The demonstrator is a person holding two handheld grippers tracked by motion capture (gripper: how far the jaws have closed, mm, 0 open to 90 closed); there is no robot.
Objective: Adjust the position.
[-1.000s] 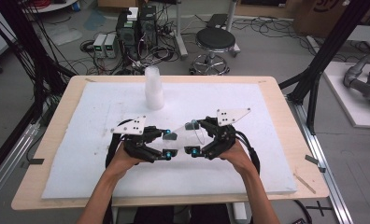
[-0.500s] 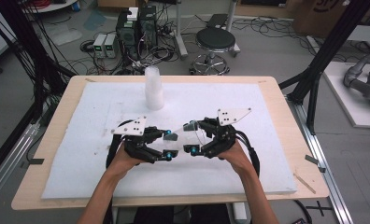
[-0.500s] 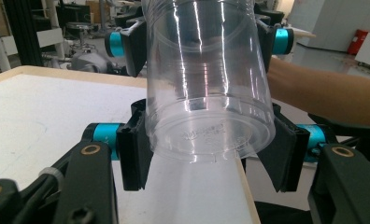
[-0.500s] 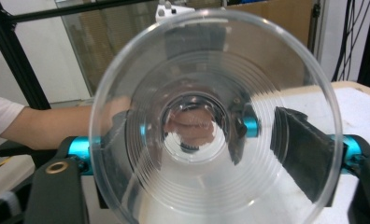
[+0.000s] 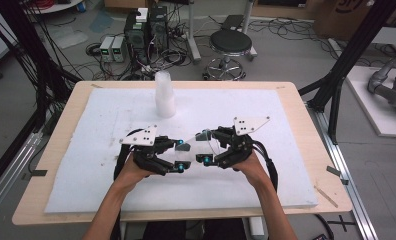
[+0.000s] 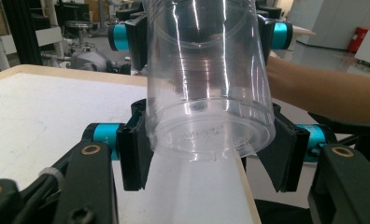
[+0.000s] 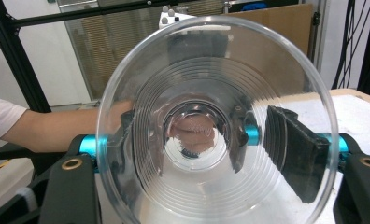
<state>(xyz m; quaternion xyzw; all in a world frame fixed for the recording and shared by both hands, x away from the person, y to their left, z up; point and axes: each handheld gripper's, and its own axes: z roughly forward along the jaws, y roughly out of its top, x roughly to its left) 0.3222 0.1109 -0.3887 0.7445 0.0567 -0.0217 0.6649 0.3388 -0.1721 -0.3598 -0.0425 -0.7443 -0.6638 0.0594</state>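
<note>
Since a second ago the right gripper point(image 5: 206, 147) has been closing its jaws around the wide, open end of the clear plastic cup point(image 5: 198, 142); neither hand has shifted otherwise. From where I stand, its pads point(image 7: 290, 154) sit outside the rim on either side, and I cannot quite tell whether they already press on the plastic. The left gripper point(image 5: 178, 156) is clamped on the cup's base end, its pads point(image 6: 132, 154) tight against the wall. So the cup hangs lying level above the white foam mat point(image 5: 266, 185), long axis running from one gripper to the other, mouth toward the right hand, both equally near. Any pull apart would run along that axis. Farther back, a stack of clear cups point(image 5: 164, 95) stands upright on the mat. Whether one cup or two nested ones are held is hard to make out; the plastic nearly vanishes in the high view.
</note>
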